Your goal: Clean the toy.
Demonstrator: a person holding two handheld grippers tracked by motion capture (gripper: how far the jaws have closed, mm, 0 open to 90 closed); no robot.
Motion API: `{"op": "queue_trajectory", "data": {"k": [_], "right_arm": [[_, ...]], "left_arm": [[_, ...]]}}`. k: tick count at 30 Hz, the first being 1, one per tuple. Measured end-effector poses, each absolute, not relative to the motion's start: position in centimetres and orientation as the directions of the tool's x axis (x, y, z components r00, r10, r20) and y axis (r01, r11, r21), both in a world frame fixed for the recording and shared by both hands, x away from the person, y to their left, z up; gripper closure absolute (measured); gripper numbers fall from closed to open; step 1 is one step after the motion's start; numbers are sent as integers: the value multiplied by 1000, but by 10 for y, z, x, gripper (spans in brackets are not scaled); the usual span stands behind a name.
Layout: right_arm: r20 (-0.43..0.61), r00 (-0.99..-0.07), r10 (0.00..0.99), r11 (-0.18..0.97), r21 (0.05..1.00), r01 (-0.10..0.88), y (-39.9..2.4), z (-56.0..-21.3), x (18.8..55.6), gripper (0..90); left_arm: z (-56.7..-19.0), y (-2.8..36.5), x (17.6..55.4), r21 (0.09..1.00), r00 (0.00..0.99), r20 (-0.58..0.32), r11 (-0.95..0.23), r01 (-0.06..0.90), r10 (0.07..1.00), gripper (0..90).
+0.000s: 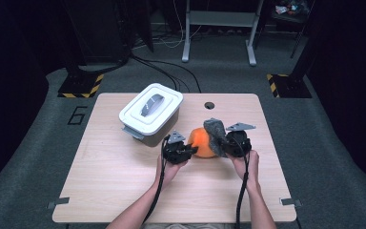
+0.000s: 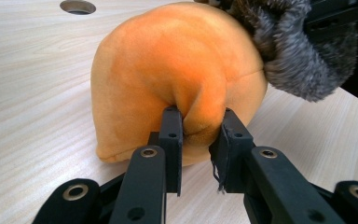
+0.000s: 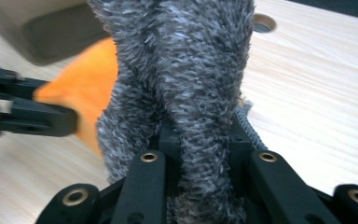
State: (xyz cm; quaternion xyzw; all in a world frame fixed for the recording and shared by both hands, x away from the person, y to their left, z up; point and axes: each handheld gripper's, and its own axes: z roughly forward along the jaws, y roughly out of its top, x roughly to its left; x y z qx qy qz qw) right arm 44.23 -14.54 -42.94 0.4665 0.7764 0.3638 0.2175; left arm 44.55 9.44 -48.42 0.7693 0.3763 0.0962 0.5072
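Observation:
An orange plush toy (image 1: 201,141) with a grey furry part (image 1: 214,129) lies at the middle of the wooden table (image 1: 124,181). My left gripper (image 1: 187,151) is shut on a fold of the orange plush (image 2: 200,122) at its left side. My right gripper (image 1: 225,143) is shut on the grey fur (image 3: 200,140) at the toy's right side. In the left gripper view the grey fur (image 2: 298,60) drapes over the toy's upper right. In the right gripper view the orange body (image 3: 86,98) shows behind the fur, with the left gripper's jaws (image 3: 28,116) at the left edge.
A white lidded box (image 1: 151,112) with a grey handle stands behind and left of the toy. A round hole (image 1: 209,105) sits in the table near its far edge. A desk frame and cables stand on the floor beyond the table.

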Motion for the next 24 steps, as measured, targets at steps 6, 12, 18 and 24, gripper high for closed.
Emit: {"op": "queue_trajectory", "data": {"k": [6, 12, 18, 24], "right_arm": [[33, -404, 914, 250, 738, 626, -167, -445, 452, 745], [64, -344, 937, 209, 687, 696, -181, -467, 466, 744], [128, -320, 939, 175, 623, 762, -189, -490, 478, 743], [129, -346, 930, 171, 679, 714, -194, -468, 465, 744]], "left_arm": [[-485, 95, 445, 851, 700, -246, -196, 487, 670, 747], [-486, 96, 446, 853, 708, -248, -199, 483, 661, 747], [-486, 97, 446, 852, 713, -245, -204, 481, 657, 747], [-487, 98, 446, 851, 711, -252, -200, 486, 656, 747]]}}
